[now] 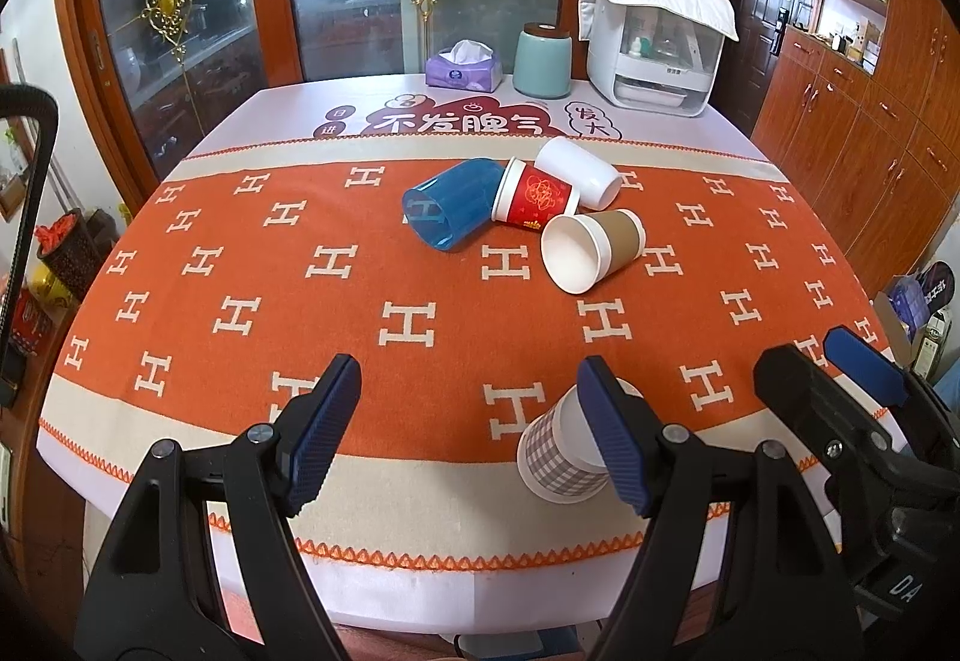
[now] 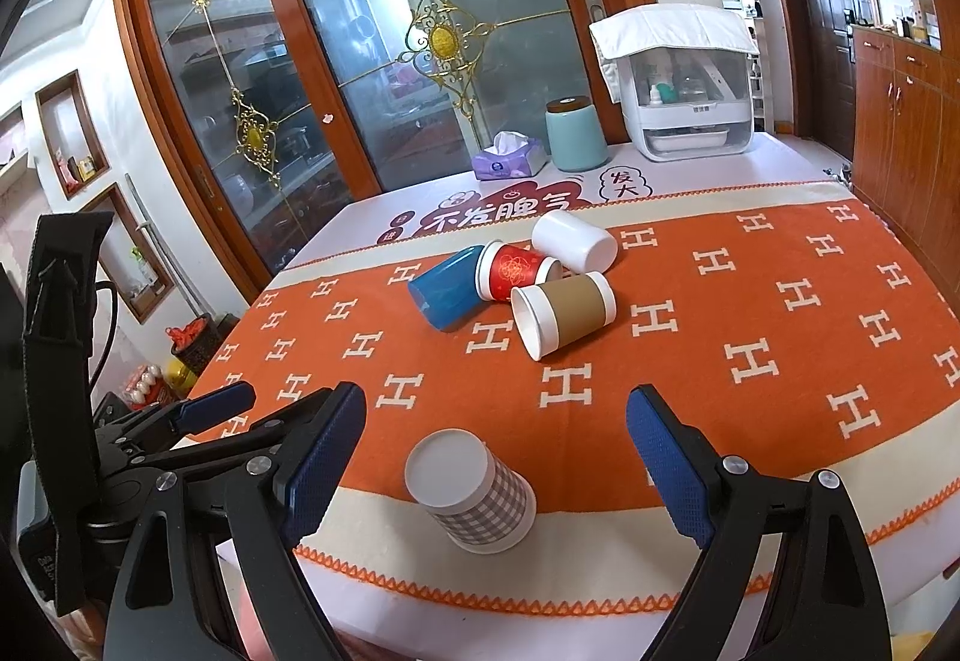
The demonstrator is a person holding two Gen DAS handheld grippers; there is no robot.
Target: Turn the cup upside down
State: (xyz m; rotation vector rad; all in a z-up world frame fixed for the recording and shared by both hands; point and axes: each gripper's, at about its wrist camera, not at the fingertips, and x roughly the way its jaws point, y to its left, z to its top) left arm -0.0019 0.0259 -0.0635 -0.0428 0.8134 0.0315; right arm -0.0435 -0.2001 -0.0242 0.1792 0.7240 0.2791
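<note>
Checked cup (image 2: 471,490) is standing inverted near the tablecloth's (image 2: 750,373) front edge, both the left gripper (image 1: 474,436) and right gripper (image 2: 495,472) hanging spread and empty; any retreat should be going straight back.

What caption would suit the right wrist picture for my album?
Open right gripper above an upside-down checked paper cup on an orange cloth, four cups lying beyond.

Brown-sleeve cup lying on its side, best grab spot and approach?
Grip the brown-sleeve cup across its sleeved middle, coming from above with the fingers on its two long sides. It lies on its side, mouth toward the camera, base near the white cup and red cup, so an end-on approach looks crowded. The right tool is open and closer.
</note>
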